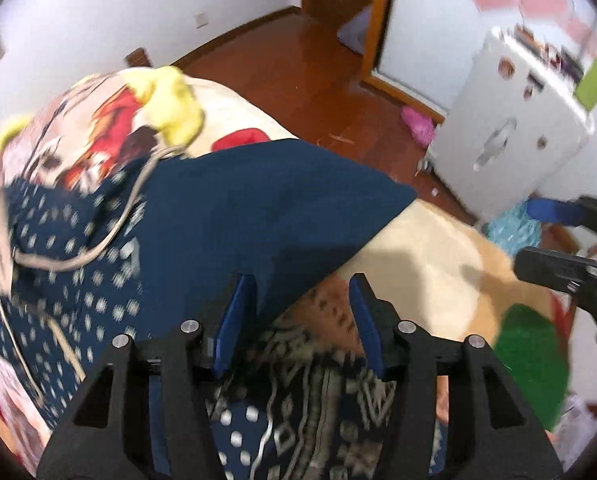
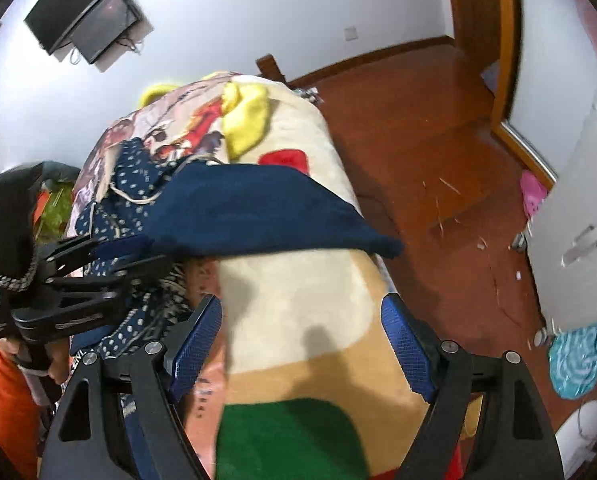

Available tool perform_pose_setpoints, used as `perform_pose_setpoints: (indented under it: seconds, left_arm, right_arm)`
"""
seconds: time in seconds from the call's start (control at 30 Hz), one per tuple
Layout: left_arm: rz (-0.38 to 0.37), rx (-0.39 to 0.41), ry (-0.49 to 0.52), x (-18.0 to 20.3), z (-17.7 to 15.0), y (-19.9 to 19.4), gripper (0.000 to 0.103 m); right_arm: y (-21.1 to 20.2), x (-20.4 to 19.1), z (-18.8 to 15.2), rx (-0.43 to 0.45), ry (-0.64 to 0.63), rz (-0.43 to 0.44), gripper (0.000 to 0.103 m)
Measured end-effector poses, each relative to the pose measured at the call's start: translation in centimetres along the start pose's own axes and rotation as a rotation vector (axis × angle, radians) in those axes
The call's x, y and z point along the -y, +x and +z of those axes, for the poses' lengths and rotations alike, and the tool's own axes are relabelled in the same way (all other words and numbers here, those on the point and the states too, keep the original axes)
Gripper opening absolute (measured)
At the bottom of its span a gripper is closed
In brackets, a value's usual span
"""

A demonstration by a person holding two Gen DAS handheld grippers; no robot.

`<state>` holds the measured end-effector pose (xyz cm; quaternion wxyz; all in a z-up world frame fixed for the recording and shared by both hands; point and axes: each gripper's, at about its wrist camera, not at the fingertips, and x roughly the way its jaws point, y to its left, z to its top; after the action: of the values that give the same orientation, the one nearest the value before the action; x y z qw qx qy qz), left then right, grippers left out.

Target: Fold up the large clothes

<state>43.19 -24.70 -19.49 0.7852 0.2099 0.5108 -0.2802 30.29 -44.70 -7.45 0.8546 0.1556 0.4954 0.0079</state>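
Observation:
A large navy garment (image 1: 258, 208) lies folded across the bed, with its white-dotted part (image 1: 78, 280) and a pale drawstring to the left. My left gripper (image 1: 300, 312) hangs over the garment's near edge. Its jaws stand apart; the navy edge runs past the left finger (image 1: 238, 312) and neither pad presses on it. The right wrist view shows the same garment (image 2: 258, 208), with the left gripper (image 2: 132, 256) at its left corner, held by a hand. My right gripper (image 2: 304, 332) is open over the cream blanket, nothing between its fingers. It also shows at the right edge as the right gripper (image 1: 558, 272).
A cartoon-print blanket (image 2: 298, 300) covers the bed, with a yellow cloth (image 2: 246, 120) at its far end. Right of the bed are wooden floor (image 2: 418, 140), a white cabinet (image 2: 578, 220), a pink item (image 1: 418, 124) and a turquoise cloth (image 2: 578, 360). A screen (image 2: 98, 24) hangs on the wall.

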Motion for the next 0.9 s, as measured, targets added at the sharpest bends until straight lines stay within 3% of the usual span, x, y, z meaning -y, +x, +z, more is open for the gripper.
perform_pose_setpoints:
  seconds: [0.17,0.23,0.3,0.37,0.53,0.77,0.9]
  left_arm:
    - [0.075,0.006,0.110,2.3,1.0,2.5,0.051]
    - [0.086,0.029,0.110,2.5,1.2,2.9,0.041]
    - [0.104,0.043,0.107,2.6,1.4,3.3,0.013]
    - [0.085,0.048,0.085,2.3,1.8,3.3,0.007]
    - [0.039,0.110,0.037,0.8,1.8,0.3,0.004]
    - [-0.028,0.263,-0.115,-4.4,0.2,-8.5,0.004]
    - [0.021,0.295,-0.152,-7.4,-2.7,-11.6,0.004]
  right_arm:
    - [1.1,0.9,-0.4,-0.019,0.003,-0.002,0.081]
    - [1.5,1.2,-0.4,-0.025,0.011,0.003,0.081]
    - [1.8,1.4,-0.3,-0.030,0.019,0.006,0.081]
    - [2.3,1.5,-0.3,-0.039,0.024,0.003,0.081]
    - [3.2,1.7,-0.2,-0.063,0.036,-0.006,0.081]
    - [4.1,0.3,0.2,-0.083,0.020,-0.002,0.081]
    - [4.4,-1.4,0.7,-0.077,-0.006,0.013,0.081]
